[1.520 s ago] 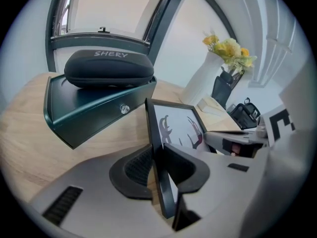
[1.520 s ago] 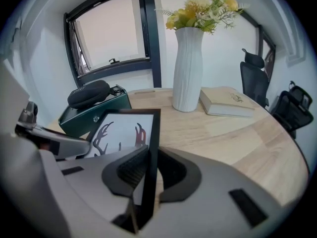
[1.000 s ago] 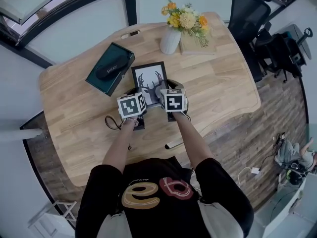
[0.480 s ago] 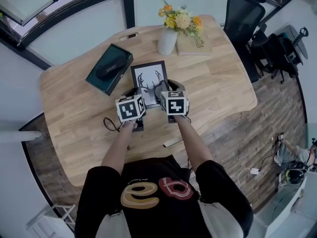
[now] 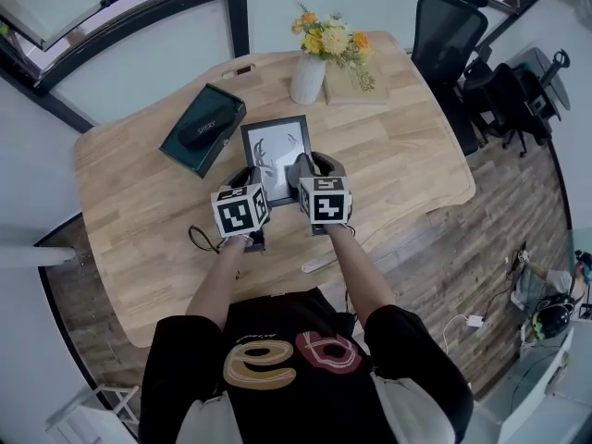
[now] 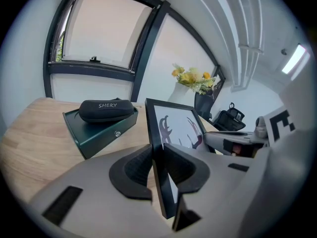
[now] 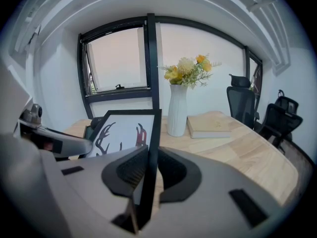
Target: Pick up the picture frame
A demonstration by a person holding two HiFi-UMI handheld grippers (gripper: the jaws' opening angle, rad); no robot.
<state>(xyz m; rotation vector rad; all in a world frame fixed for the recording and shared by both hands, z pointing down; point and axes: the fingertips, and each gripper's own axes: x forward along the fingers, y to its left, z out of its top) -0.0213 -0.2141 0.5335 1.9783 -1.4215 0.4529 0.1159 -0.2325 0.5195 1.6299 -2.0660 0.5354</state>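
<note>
The picture frame (image 5: 276, 146) is black-edged with a deer-antler print on white. It hangs above the wooden table (image 5: 139, 220), held by both sides. My left gripper (image 5: 250, 176) is shut on the frame's left edge (image 6: 157, 152), which stands between its dark pads. My right gripper (image 5: 305, 169) is shut on the right edge (image 7: 151, 152) in the same way. In both gripper views the picture frame (image 6: 176, 128) (image 7: 121, 130) tilts up and away from the table.
A dark green box with a black glasses case (image 5: 205, 128) lies left of the frame. A white vase of yellow flowers (image 5: 308, 77) and a book (image 5: 356, 86) stand at the table's far side. A black cord (image 5: 199, 240) lies near my left arm. Office chairs (image 5: 444, 26) stand at right.
Both grippers have risen with the frame held between them, and its near edge sits higher above the table than a second ago. The jaws have kept their grip.
</note>
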